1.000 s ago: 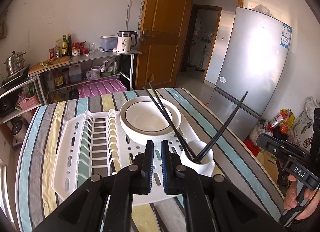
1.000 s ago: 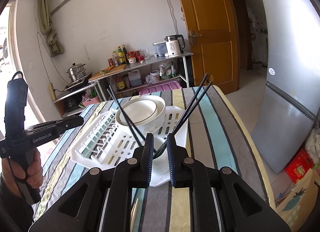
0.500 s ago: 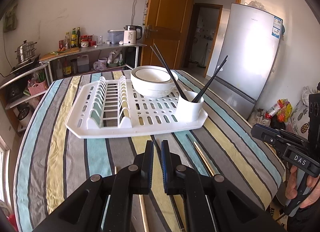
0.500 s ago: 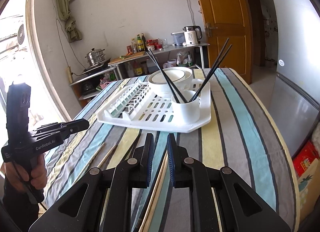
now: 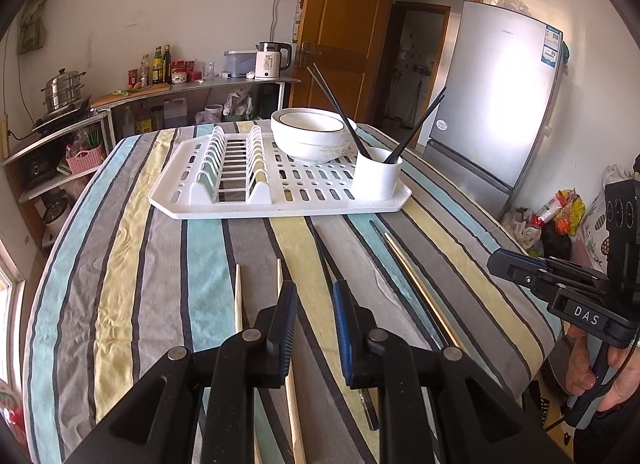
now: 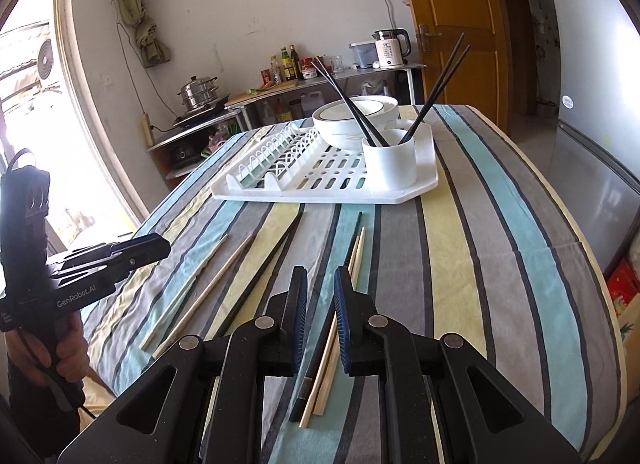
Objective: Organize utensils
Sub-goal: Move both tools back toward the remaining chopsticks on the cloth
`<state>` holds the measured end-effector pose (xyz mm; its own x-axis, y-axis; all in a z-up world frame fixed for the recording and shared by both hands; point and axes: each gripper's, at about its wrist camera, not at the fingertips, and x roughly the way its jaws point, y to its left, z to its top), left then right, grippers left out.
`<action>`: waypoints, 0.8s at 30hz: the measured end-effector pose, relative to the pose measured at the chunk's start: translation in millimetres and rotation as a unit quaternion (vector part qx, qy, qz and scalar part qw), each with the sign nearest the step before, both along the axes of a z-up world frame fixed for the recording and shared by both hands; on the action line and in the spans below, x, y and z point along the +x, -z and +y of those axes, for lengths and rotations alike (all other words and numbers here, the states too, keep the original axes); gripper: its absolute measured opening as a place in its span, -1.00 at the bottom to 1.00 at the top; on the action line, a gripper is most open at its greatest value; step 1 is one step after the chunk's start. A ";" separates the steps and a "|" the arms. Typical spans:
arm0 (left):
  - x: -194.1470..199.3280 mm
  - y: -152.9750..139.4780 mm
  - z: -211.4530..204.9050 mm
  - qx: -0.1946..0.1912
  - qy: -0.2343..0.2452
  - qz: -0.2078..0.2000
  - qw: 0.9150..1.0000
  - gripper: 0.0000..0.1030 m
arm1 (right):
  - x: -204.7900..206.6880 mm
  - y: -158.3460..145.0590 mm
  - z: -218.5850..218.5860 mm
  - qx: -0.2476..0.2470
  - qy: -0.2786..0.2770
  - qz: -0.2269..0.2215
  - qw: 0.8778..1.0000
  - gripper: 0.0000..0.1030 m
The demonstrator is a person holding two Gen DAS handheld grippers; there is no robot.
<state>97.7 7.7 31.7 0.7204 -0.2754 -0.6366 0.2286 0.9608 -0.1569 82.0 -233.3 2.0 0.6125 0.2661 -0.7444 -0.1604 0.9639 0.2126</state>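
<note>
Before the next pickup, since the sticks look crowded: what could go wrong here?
Under the right gripper, a black chopstick lies against two wooden chopsticks, so a pinch may take the wrong mix. The cup already holds splayed chopsticks; new ones could knock them.

**Room around your table**

You're in a small kitchen with off-white plastered walls (image 5: pixel 180 4). Far wall: metal shelf unit (image 5: pixel 192 86) holding bottles (image 5: pixel 160 64), a white kettle (image 5: pixel 270 60), a clear box. Left of it, a steel steamer pot (image 5: pixel 64 90) on a low stand. Wooden door (image 5: pixel 340 24) stands open at far centre, darker hallway behind it. Silver fridge (image 5: pixel 500 92) at right, bags on the floor beside it. Bright window (image 6: pixel 44 112) at left, curtain (image 6: pixel 140 20) bunched beside it; daylight washes that side. Table wears a striped cloth (image 6: pixel 500 244), grey, teal, yellow.
</note>
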 end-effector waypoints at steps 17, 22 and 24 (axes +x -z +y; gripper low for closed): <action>57.5 19.7 -14.3 0.002 0.018 0.053 0.998 -0.63 | 43.3 26.4 8.8 -0.011 -0.009 0.032 0.999 -0.72; 87.6 33.2 -20.0 0.012 0.022 0.076 0.997 -0.63 | 70.0 39.7 13.9 -0.019 -0.015 0.047 0.999 -0.67; 99.1 39.8 -21.3 0.011 0.025 0.089 0.996 -0.63 | 81.0 46.0 15.5 -0.024 -0.016 0.055 0.998 -0.66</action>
